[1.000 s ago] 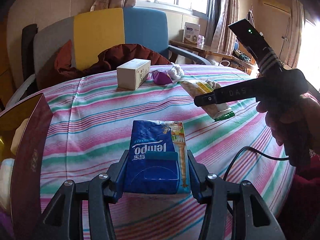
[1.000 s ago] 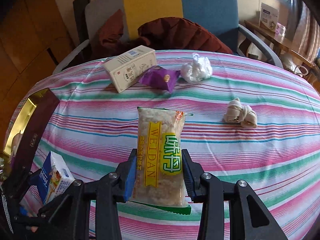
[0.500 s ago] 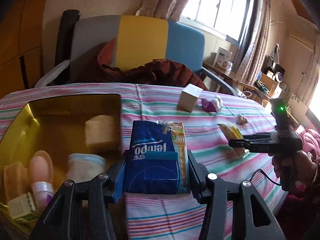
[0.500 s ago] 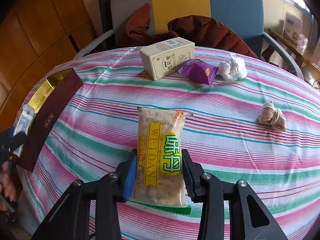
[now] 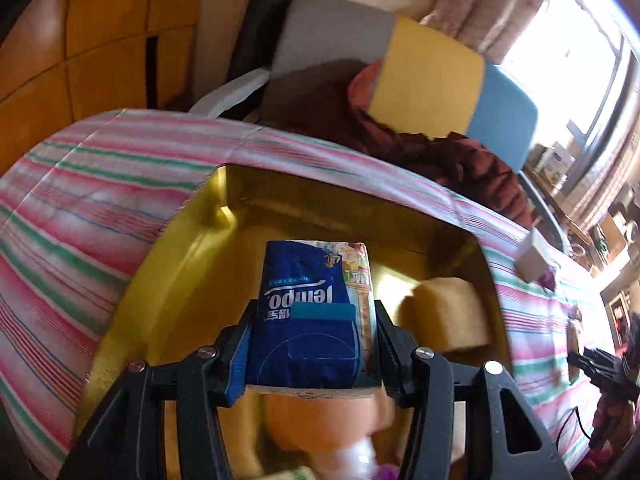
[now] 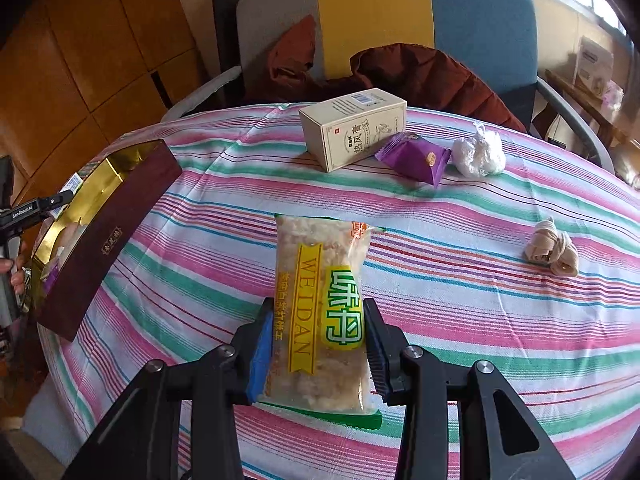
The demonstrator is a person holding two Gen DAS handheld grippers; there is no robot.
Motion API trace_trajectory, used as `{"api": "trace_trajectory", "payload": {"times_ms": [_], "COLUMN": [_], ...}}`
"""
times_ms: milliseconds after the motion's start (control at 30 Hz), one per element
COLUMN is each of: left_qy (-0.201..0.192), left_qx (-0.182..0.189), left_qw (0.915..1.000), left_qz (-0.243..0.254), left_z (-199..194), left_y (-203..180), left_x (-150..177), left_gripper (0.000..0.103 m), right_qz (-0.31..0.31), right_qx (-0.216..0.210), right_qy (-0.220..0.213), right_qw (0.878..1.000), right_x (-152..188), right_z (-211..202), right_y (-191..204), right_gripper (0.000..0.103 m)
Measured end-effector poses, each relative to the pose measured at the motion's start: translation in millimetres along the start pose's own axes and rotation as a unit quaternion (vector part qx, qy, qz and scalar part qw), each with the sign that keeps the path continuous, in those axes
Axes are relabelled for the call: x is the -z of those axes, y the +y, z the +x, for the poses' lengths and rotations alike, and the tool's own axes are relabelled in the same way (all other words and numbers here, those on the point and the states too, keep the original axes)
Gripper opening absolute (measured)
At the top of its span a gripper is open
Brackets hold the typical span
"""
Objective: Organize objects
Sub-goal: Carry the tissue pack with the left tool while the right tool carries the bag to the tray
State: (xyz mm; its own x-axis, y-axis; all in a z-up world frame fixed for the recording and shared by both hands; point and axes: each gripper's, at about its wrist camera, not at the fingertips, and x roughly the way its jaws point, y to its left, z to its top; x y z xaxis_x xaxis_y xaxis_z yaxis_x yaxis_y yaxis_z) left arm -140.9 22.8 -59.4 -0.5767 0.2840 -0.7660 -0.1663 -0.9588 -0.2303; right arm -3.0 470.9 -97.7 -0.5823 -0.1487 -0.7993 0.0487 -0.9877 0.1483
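While the left gripper [image 5: 312, 340] pinches the soft tissue pack [image 5: 310, 320] above the gold-lined box [image 5: 168, 264], the right gripper [image 6: 316, 344] clamps the crushable snack bag [image 6: 320, 312] mid-body; grip lightly.

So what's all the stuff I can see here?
Tissue pack: 1, blue, in left gripper over the gold box.
Snack bag: 1, yellow-green, in right gripper above the table.
Gold box: 1, gold inside, maroon outside, table's left edge, several items inside.
Carton: 1, beige, far side.
Purple packet: 1, beside carton.
White wad: 1, right of packet.
Beige bundle: 1, right side.
Tablecloth: 1, striped.
Chair: 1, grey-yellow-blue, behind.
Left gripper: shut.
Right gripper: shut.
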Motion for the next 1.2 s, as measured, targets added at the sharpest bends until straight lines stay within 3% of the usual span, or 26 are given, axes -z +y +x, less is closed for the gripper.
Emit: {"api": "trace_trajectory", "payload": {"times_ms": [167,400,500,700,833,967,1200], "left_qy": [0.044,0.054,0.039,-0.029,-0.045,-0.072,-0.101], "left_qx": [-0.031,-0.07,-0.069,-0.047,-0.016,0.007,0.001], "left_qw": [0.9985,0.996,0.9968,0.996,0.9946,0.9938,0.9915], "left_qz": [-0.013,-0.005,-0.015,-0.07,-0.091,-0.085,-0.082], "left_z": [22,34,25,-15,-25,-35,-46], "left_y": [29,42,48,49,41,25,7], "left_x": [-10,-17,-13,12,44,69,89], "left_gripper": [0.053,0.056,0.065,0.065,0.065,0.065,0.065], "right_qz": [0.003,-0.021,-0.026,-0.041,-0.058,-0.085,-0.107], "right_qx": [-0.002,-0.038,-0.061,-0.103,-0.118,-0.126,-0.127], "right_qy": [0.004,-0.009,-0.014,-0.01,0.004,0.016,0.051], "right_qw": [1.0,0.999,0.998,0.994,0.991,0.988,0.985], "right_x": [-5,-15,-20,-29,-39,-55,-105], "right_z": [-6,-19,-22,-17,-5,8,51], "right_y": [12,60,81,129,167,207,273], "right_gripper": [0.042,0.042,0.042,0.042,0.042,0.042,0.042]}}
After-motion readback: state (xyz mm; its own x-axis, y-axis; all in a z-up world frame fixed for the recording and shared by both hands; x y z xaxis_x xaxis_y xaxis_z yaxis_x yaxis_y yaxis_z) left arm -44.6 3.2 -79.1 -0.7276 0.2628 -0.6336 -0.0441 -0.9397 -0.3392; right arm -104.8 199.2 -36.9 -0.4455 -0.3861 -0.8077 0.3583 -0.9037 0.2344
